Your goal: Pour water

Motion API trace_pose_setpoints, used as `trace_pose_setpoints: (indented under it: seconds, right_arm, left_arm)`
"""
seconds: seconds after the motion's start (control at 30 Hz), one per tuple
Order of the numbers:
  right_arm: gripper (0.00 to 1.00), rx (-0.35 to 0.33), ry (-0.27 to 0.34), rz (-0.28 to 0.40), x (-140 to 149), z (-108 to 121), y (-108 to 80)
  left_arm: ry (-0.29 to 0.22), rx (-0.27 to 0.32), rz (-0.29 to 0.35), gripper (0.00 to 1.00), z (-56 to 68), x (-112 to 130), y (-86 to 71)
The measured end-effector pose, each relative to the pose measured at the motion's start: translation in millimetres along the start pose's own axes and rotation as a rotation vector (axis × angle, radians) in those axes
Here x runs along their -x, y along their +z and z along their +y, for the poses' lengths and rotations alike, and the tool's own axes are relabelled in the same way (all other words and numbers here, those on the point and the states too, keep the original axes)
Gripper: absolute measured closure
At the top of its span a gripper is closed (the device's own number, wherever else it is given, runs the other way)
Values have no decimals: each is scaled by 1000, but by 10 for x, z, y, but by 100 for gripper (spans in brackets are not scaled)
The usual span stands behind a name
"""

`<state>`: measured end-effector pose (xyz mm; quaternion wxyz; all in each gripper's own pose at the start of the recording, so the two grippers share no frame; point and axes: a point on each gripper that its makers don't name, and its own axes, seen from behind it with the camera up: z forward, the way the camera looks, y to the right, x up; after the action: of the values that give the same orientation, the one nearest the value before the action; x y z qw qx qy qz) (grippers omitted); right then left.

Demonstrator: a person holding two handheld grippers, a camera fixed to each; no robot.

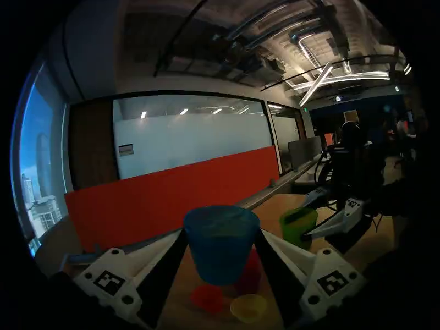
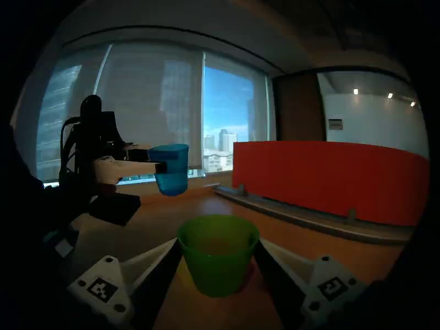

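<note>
Jaws of the left gripper (image 1: pixel 221 237) are clamped on the blue cup (image 1: pixel 221 256), which is upright and held clear of the table (image 1: pixel 272 208). Jaws of the right gripper (image 2: pixel 218 245) are clamped on the green cup (image 2: pixel 218 267), also upright. In the right gripper view the blue cup lies up and left of the green cup, farther off and well apart, so the rims must close before any tilt. A red cup (image 1: pixel 208 297) and a yellow cup (image 1: pixel 248 308) stand on the table below the blue cup. Water level in either held cup cannot be made out. A red partition (image 2: pixel 330 176) lines the table's far edge.
</note>
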<state>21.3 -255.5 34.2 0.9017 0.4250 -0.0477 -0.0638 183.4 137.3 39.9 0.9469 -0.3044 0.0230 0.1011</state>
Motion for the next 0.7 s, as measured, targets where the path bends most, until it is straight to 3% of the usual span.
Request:
trace_pose_setpoints:
  seconds: [0.4, 0.7]
  right_arm:
    - [10, -71, -4, -6, -61, -296, 106]
    - [10, -132, -7, -19, 14, -512, 149]
  left_arm:
    - [131, 0, 6, 15, 33, -132, 36]
    - [191, 1, 14, 15, 40, -225, 54]
